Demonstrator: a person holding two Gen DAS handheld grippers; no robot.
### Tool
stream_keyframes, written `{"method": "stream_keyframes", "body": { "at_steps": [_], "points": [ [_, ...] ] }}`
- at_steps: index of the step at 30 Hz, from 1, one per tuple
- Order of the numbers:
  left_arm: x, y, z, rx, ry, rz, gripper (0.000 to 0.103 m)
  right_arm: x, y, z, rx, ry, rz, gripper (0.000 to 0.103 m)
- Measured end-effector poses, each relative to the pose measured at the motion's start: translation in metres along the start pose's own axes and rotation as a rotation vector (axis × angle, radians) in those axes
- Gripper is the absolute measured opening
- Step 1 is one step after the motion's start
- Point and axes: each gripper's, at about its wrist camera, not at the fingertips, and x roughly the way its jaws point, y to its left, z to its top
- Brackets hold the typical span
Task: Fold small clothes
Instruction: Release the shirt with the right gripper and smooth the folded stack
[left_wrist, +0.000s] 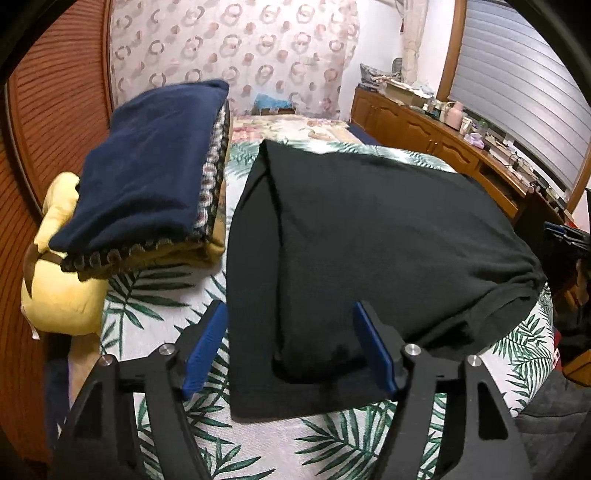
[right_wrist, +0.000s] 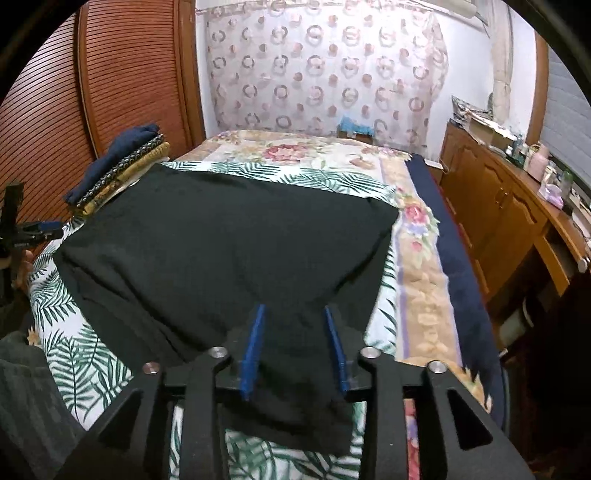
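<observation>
Both grippers, L (left_wrist: 290, 347) & R (right_wrist: 293, 354), jaws apart, near edge of black garment (left_wrist: 369, 236) between pads, unpinched; it lies on bed (left_wrist: 155, 332). Fold looks laid. Next: you back off, smooth.

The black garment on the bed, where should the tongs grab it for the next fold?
Grip the black garment at its near corners, coming from the near bed edge: that hem lies flat and already sits between the open left tongs and right tongs.
</observation>
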Motion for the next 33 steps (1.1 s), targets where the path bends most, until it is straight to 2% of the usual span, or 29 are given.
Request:
{"method": "stream_keyframes", "body": {
  "at_steps": [2, 9, 18, 24, 33],
  "points": [
    [0.003, 0.002, -0.002, -0.007, 0.01, 0.008, 0.071, 0.012, 0.005, -0.005, -0.008, 0.0, 0.011, 0.05],
    [0.009, 0.011, -0.009, -0.027, 0.032, 0.034, 0.071, 0.058, 0.022, -0.003, -0.031, 0.002, 0.024, 0.05],
    [0.013, 0.014, -0.016, -0.038, 0.051, 0.037, 0.071, 0.09, 0.034, -0.005, -0.049, 0.035, 0.024, 0.05],
    [0.015, 0.014, -0.019, -0.038, 0.052, 0.045, 0.072, 0.104, 0.032, -0.014, -0.037, 0.063, 0.039, 0.05],
    [0.016, 0.011, -0.019, -0.036, 0.047, 0.065, 0.071, 0.104, 0.048, -0.025, -0.052, 0.026, -0.002, 0.054]
  ]
}}
